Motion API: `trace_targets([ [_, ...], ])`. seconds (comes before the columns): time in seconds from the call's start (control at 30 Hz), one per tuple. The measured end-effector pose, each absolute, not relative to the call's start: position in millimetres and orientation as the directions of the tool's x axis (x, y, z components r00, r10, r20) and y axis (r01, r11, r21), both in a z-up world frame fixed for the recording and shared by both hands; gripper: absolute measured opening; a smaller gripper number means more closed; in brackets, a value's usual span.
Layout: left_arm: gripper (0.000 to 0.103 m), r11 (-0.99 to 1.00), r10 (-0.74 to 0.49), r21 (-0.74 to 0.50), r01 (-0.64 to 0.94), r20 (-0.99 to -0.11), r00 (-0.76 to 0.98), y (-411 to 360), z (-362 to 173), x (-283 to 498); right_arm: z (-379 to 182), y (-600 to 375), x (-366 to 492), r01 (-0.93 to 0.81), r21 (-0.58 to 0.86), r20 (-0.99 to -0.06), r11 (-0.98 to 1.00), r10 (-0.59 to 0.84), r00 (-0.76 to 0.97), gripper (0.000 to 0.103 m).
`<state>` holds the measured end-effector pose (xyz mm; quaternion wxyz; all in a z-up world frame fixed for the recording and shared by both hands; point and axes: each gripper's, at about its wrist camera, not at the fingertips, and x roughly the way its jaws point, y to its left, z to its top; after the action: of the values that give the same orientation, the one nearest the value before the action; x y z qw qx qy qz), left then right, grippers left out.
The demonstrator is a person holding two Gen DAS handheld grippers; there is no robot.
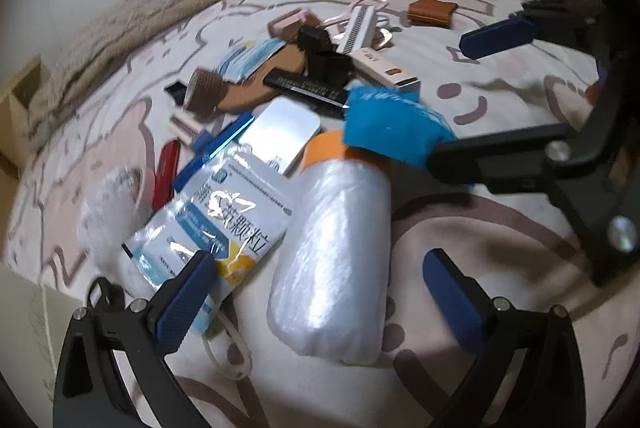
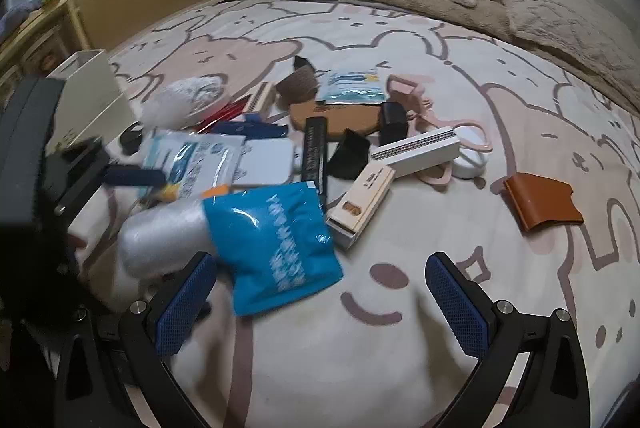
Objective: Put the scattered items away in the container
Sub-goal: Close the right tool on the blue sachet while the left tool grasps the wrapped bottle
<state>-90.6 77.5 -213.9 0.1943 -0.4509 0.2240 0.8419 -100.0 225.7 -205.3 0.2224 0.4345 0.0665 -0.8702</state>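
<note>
**Dim indoor light, motion blur, heavy fisheye**

Both views are lit softly and dimly, with a cool, flat cast and no hard shadows. Black vignette rings every corner; straight edges bow toward the frame borders. Left wrist view: strong motion smear across the middle, the blue pouch [image 1: 394, 126] and white plastic roll [image 1: 334, 260] streaked, glare patches on the printed sachet [image 1: 224, 224] and the silver tin [image 1: 282, 130]. Upper background is soft and washed out. Right wrist view is sharper at centre and right; the left side blurs, with a dark out-of-focus mass at left edge. Faint sheen on the pouch. Noise is visible in the darker areas.
</note>
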Motion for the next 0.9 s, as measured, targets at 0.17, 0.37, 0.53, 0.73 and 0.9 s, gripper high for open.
trace_targets([
  [0.17, 0.103, -0.834, 0.111, 0.209, -0.511, -0.843, -0.526, 79, -214, -88, -213, 222, -107, 0.442, 0.129, -0.798, -0.888, -0.357, -0.486, 0.103],
  [0.37, 0.084, -0.82, 0.127, 0.226, -0.526, -0.824, -0.552, 78, -204, -83, -216, 221, -109, 0.452, 0.192, -0.809, -0.871, -0.402, -0.429, 0.071],
  [0.53, 0.083, -0.811, 0.138, 0.227, -0.539, -0.821, -0.554, 76, -200, -81, -216, 220, -107, 0.466, 0.203, -0.809, -0.861, -0.415, -0.415, 0.069],
  [0.73, 0.083, -0.809, 0.164, 0.223, -0.544, -0.803, -0.572, 76, -193, -80, -216, 213, -105, 0.484, 0.19, -0.814, -0.854, -0.413, -0.409, 0.069],
  [0.9, 0.083, -0.816, 0.174, 0.211, -0.538, -0.798, -0.576, 76, -190, -83, -215, 213, -107, 0.46, 0.185, -0.818, -0.868, -0.396, -0.417, 0.063],
])
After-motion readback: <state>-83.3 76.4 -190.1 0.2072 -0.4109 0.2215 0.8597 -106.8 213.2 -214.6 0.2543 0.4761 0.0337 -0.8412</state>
